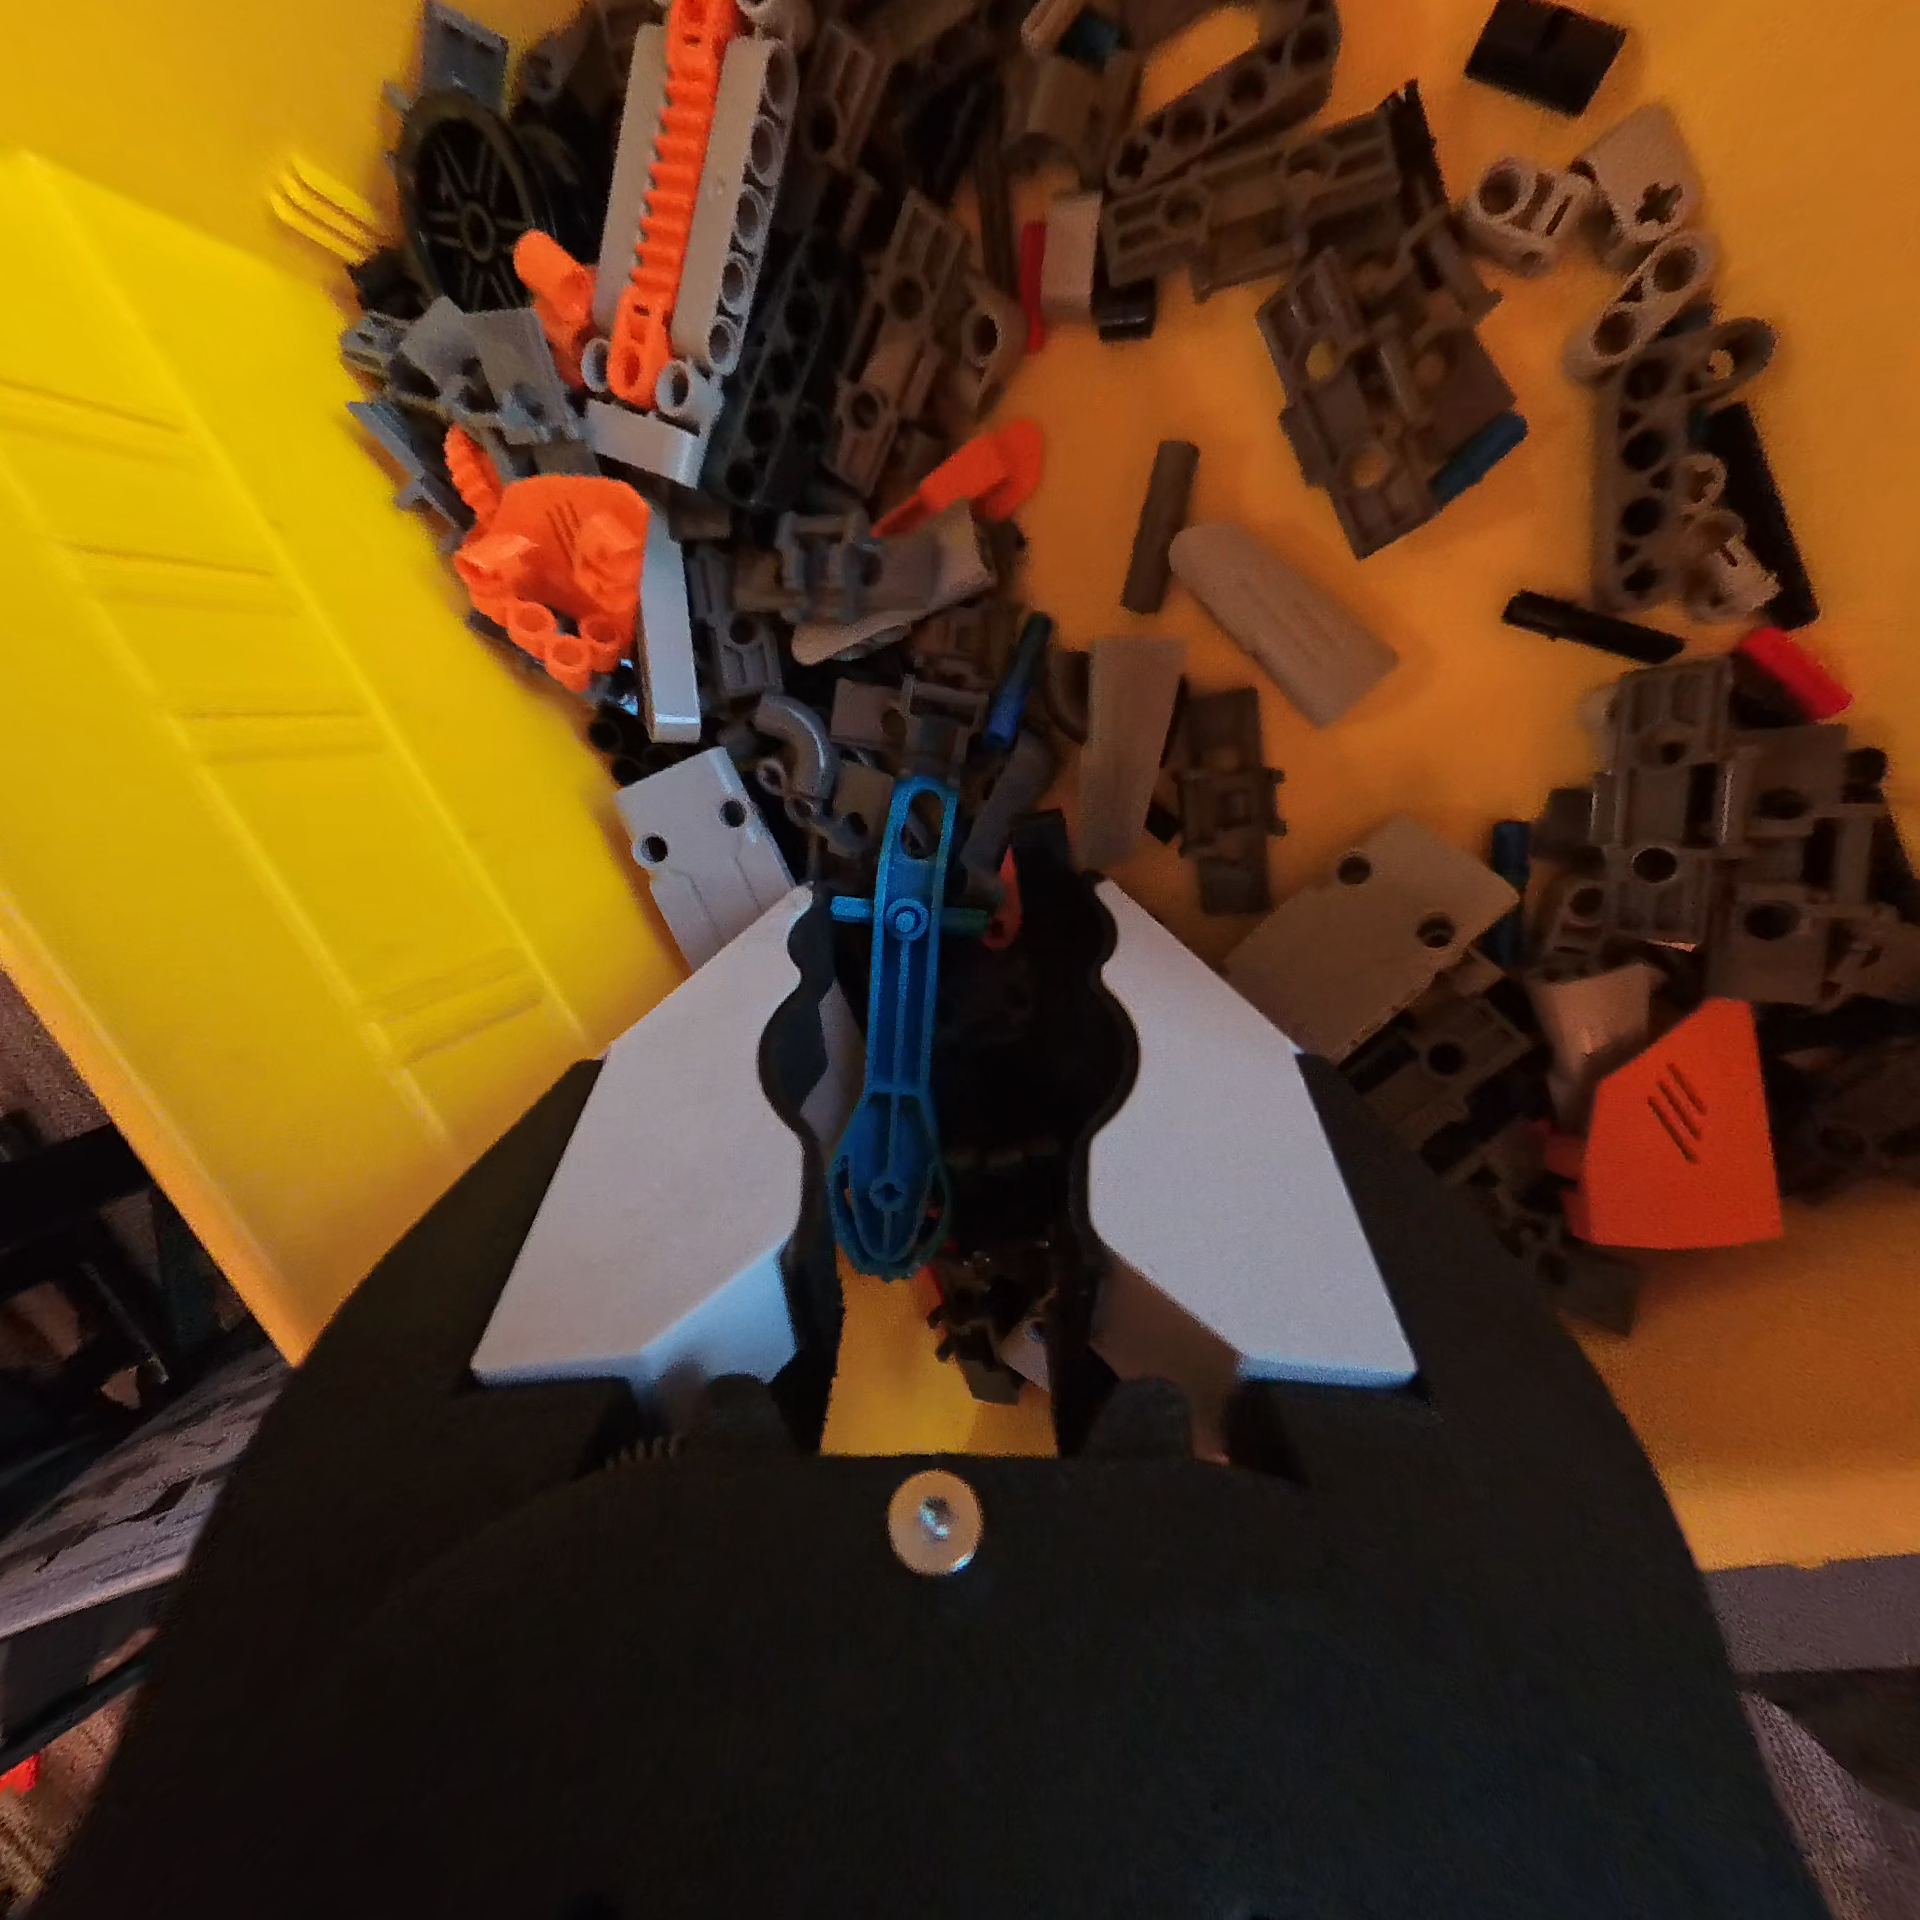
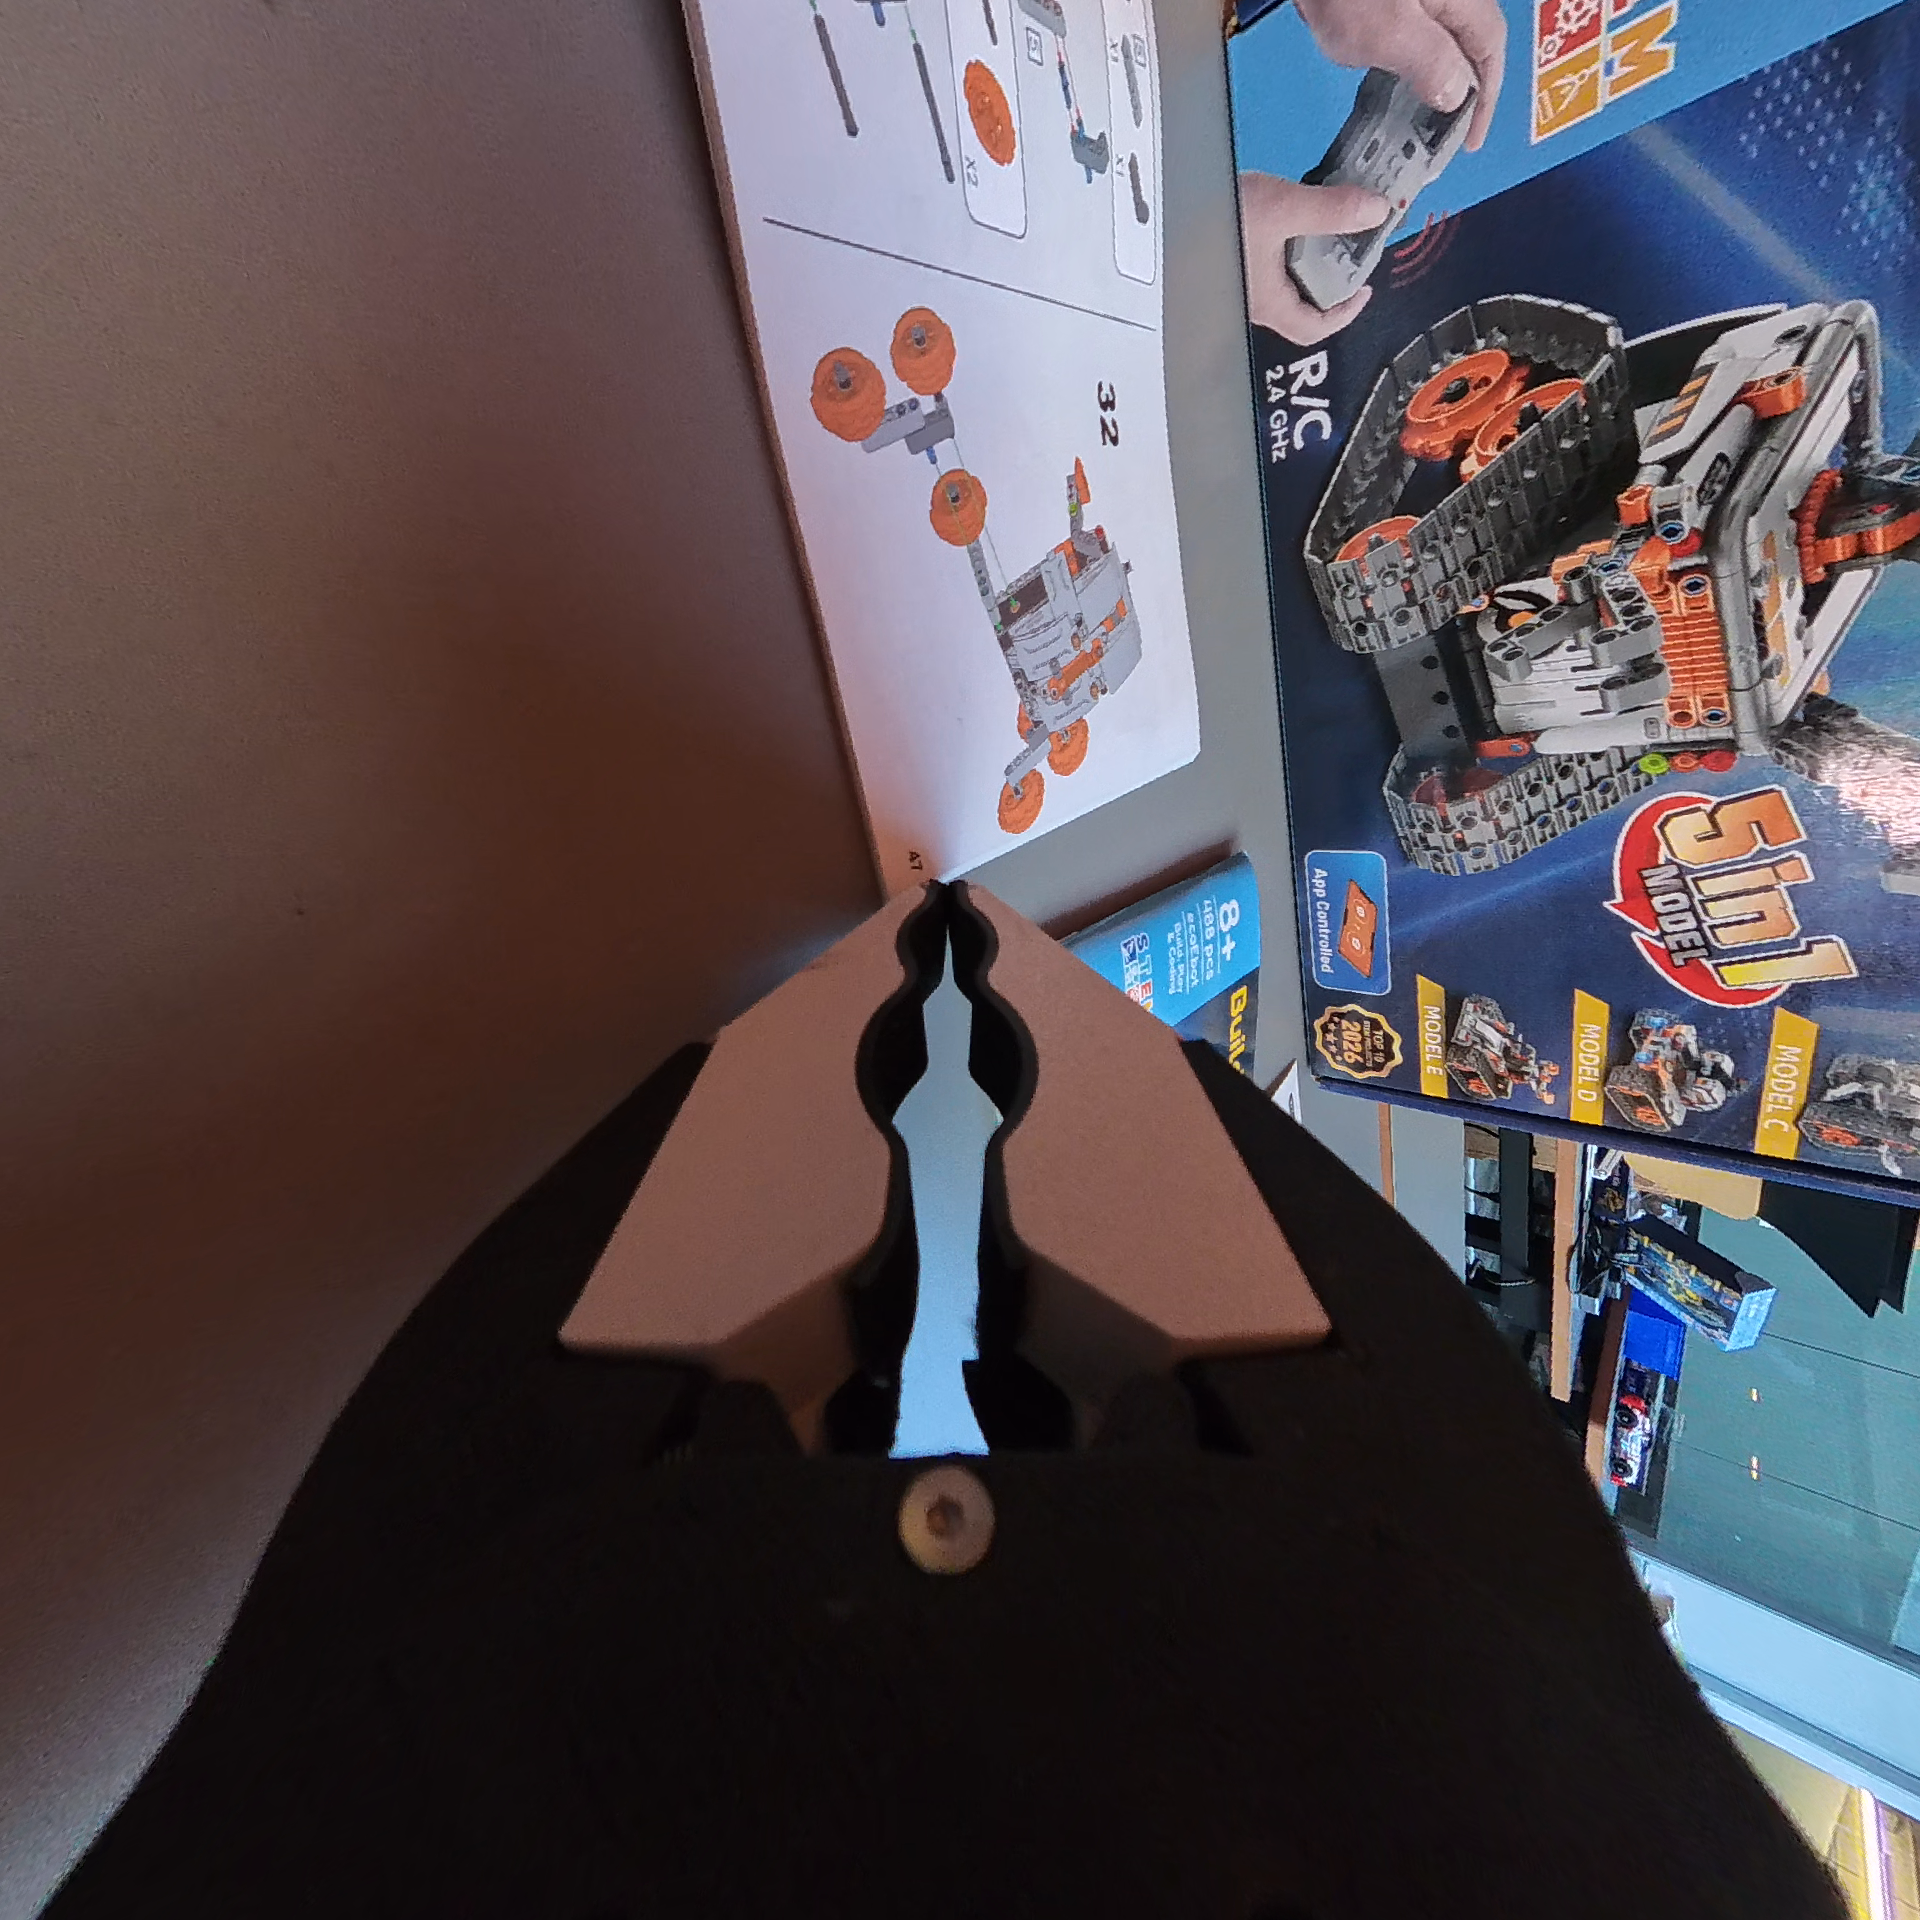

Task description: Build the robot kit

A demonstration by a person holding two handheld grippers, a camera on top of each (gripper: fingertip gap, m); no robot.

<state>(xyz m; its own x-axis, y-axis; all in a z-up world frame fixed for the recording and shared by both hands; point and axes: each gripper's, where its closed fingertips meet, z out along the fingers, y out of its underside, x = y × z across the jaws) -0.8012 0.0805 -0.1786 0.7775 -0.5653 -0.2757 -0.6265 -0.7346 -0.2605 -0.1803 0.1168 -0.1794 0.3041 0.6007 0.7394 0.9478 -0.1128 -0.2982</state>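
Yellow tray — loose bricks

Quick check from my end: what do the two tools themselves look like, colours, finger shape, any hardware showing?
Both look alike. The left tool has a matte black body, two pale grey wedge-shaped fingers lined with wavy black pads, and one silver screw at the centre of the body. The right tool shows the same build; its fingers look tan in this light. No cables or sleeves show.
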